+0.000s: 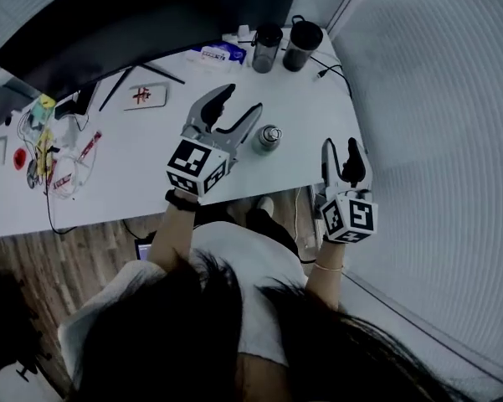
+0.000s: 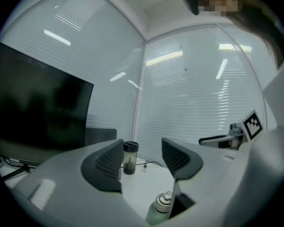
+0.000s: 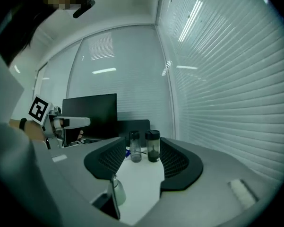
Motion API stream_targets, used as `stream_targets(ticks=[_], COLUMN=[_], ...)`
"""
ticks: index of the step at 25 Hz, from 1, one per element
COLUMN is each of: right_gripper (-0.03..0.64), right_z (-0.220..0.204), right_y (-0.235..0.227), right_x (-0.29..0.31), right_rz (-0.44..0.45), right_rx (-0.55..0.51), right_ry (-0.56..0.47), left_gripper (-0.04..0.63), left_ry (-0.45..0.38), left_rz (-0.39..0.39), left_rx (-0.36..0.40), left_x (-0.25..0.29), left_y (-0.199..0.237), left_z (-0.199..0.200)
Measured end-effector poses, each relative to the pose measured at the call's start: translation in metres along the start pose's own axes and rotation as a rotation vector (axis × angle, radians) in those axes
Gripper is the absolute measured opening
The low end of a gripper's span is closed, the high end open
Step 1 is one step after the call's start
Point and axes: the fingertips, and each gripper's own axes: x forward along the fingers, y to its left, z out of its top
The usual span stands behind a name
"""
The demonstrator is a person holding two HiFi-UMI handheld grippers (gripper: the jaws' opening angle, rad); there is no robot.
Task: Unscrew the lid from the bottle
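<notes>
The bottle (image 1: 269, 138) stands upright on the desk (image 1: 151, 162), lid (image 1: 271, 131) on, just right of the spread, empty jaws of the left gripper (image 1: 241, 103) and forward-left of the equally spread, empty jaws of the right gripper (image 1: 341, 152), which sits farther off.

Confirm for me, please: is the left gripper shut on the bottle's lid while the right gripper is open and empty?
Not quite. The left gripper is open, as the left gripper view shows: its jaws stand apart with nothing between them, and the bottle stands low beside them with its lid on. The right gripper is indeed open and empty.
</notes>
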Motion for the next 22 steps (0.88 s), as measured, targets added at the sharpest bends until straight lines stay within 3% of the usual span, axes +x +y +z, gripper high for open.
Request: stream_targets(ticks=[6, 11, 17, 22], right_gripper=[0.232, 0.242, 0.242, 0.242], right_z=[0.007, 0.002, -0.003, -0.005], right_y=[0.001, 0.011, 0.033, 0.044], right_x=[0.038, 0.054, 0.061, 0.065], right_rz=[0.238, 0.381, 0.498, 0.525], right_rx=[-0.011, -0.015, -0.018, -0.015], right_ry=[0.025, 0.042, 0.048, 0.06], left_gripper=[0.286, 0.293, 0.298, 0.299], left_ry=[-0.016, -0.016, -0.001, 0.005], left_rz=[0.203, 0.309, 0.358, 0.354], left_rx=[0.001, -0.008, -0.019, -0.013], left_x=[-0.014, -0.031, -0.048, -0.052], left_y=[0.006, 0.002, -0.006, -0.008], left_z=[0.003, -0.004, -0.014, -0.013])
